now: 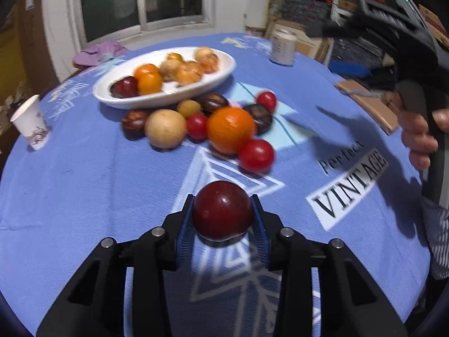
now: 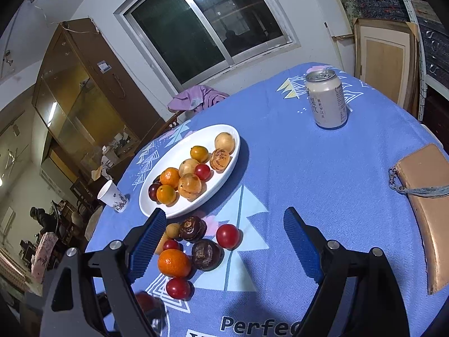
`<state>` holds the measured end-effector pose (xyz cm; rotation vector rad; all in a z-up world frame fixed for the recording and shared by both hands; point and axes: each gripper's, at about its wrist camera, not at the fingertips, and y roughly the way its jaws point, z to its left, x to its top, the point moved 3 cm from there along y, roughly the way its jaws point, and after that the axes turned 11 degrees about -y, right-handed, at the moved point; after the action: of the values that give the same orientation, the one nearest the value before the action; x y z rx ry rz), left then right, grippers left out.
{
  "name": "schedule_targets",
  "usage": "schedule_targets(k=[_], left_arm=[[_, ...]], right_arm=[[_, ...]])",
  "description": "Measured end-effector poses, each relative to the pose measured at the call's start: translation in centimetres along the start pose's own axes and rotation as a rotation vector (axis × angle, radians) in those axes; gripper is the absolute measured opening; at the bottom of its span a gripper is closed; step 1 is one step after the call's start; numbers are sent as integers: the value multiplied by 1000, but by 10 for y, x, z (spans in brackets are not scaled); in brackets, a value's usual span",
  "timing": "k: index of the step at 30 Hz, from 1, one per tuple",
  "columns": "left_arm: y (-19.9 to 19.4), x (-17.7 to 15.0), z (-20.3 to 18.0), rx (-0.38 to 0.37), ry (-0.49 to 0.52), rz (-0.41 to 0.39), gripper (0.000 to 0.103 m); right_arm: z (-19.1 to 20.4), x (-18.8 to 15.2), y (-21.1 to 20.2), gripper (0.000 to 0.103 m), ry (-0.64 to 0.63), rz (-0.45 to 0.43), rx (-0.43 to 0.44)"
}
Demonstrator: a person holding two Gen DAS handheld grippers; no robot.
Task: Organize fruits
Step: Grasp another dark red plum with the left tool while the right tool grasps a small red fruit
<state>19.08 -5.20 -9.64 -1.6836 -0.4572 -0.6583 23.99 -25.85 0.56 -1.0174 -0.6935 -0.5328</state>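
Down near the front edge of the blue tablecloth point(image 1: 84, 185), the left gripper point(image 1: 223, 213) had its blue pads pressed on either side of a dark red plum point(image 1: 223, 209); the plum's underside was hidden by its own bulk, so whether it touched the cloth could not be told. The right gripper point(image 2: 224, 241) stood wide with nothing between its fingers, hovering over the loose fruit; in the left view only its black body and a hand point(image 1: 418, 137) on the handle showed, blurred and cut off at the frame edge.

Beyond the plum lay a loose cluster: an orange point(image 1: 230, 129), a pale round fruit point(image 1: 165, 128), red tomatoes point(image 1: 256, 155) and dark brown fruits point(image 1: 259, 118), several smeared by motion blur. The right gripper's left finger covered part of that cluster in its own view. Behind the cluster, the white oval dish point(image 2: 168, 210) held more fruit, some overlapping so their count was unclear. A paper cup point(image 2: 112, 196) stood left of the dish, a drink can point(image 2: 328, 101) far back, and a tan wallet point(image 2: 426, 196) ran off the right edge.
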Motion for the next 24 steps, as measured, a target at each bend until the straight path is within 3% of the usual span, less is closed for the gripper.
schedule_targets(k=[6,12,16,21,24], left_arm=[[-2,22,55,147,-148,-63,38],[-7,32,109,209,-326,-82,38],[-6,34,111,208,-323,-78,38],[-3,31,98,189,-279,-61,39],[-2,29,92,188,-261,-57,39]], right_arm=[[31,-9,7,87,-139,30,34],[96,-55,25,81,-441,170,92],[116,-86,40,77,-555,254,57],[120,-92,49,77,-583,260,8],[117,-88,52,63,-554,253,-6]])
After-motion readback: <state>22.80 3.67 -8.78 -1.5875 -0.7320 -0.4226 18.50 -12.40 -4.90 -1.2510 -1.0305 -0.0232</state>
